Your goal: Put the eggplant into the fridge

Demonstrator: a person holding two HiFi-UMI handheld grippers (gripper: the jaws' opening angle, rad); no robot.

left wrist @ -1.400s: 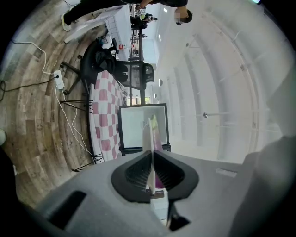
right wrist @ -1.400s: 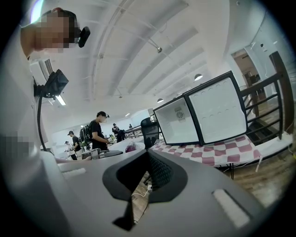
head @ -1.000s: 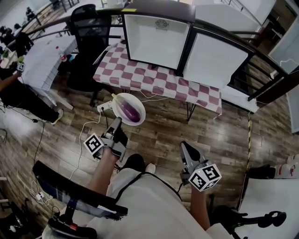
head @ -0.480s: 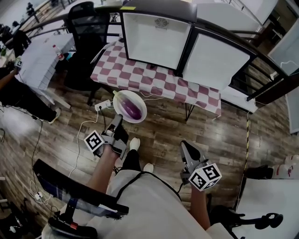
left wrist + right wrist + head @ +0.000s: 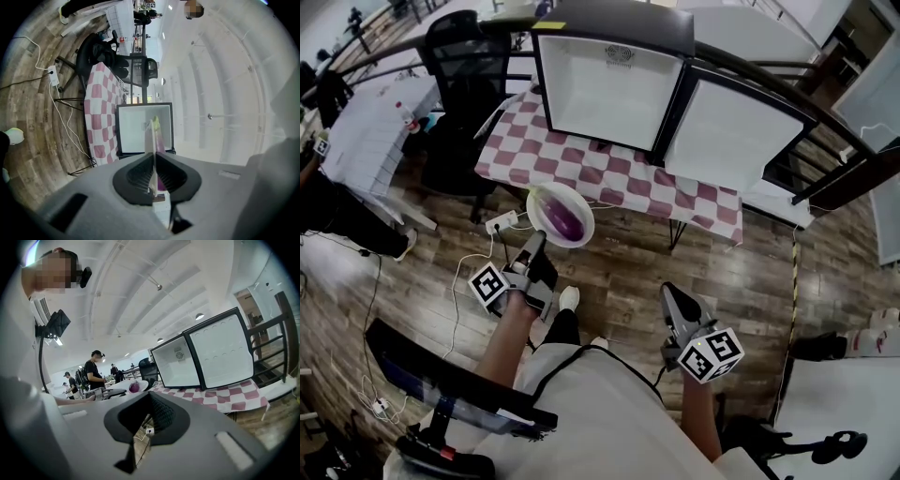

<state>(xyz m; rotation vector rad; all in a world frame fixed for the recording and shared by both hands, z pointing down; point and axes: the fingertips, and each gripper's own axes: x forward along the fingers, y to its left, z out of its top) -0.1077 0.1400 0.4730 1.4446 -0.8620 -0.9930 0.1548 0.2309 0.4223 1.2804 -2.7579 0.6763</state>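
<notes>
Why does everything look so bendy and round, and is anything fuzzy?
Head view: the wide lens bows the wooden floor and leans the open white fridge, yet the purple eggplant is sharp. Left gripper view: a black round border, and the round white plate, pinched edge-on in the left gripper, looks soft close up. Right gripper view: same fisheye curve; a mosaic patch hides a face.

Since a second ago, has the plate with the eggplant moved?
Yes. The plate in the left gripper has come nearer the checkered table's front edge.
</notes>
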